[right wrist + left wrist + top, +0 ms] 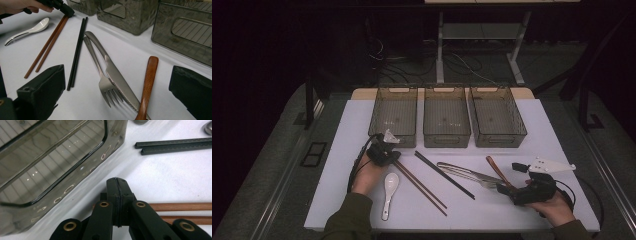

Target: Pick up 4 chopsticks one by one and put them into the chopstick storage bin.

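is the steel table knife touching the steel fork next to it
Touching. In the right gripper view the steel table knife lies against the steel fork, its serrated blade overlapping the fork's tines with no white table between them.

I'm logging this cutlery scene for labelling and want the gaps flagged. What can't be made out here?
- Brown wooden chopsticks: left gripper view, near ends hidden behind the left gripper; whether its closed fingers pinch them is unclear.
- Wooden-handled utensil: right gripper view, head cut off by the bottom edge.
- Steel fork and knife: high view, too small to separate.
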### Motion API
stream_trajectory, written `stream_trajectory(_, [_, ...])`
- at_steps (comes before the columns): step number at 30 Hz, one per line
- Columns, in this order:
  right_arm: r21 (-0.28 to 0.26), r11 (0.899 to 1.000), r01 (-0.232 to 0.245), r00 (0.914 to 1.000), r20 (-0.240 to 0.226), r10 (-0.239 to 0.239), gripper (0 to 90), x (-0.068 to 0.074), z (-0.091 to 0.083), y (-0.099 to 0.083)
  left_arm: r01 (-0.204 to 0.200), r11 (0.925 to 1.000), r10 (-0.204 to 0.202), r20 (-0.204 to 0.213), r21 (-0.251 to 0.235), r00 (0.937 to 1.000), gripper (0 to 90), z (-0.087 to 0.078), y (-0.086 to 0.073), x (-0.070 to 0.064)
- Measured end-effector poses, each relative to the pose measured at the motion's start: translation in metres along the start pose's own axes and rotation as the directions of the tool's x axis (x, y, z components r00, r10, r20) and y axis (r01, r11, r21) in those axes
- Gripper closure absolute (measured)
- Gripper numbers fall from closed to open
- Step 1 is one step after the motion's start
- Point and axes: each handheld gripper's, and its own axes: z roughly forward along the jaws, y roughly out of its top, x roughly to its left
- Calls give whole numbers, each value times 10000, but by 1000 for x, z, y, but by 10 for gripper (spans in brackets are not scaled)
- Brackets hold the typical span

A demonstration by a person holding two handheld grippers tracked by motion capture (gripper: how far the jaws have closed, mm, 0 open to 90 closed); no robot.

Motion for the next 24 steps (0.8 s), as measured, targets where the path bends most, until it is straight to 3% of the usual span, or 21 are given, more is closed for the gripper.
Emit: stream_trajectory(24, [-1, 10000, -35, 10000, 32, 35, 7, 0, 0, 0, -16, 9997, 18, -85, 260, 10000, 890, -14, -15, 4])
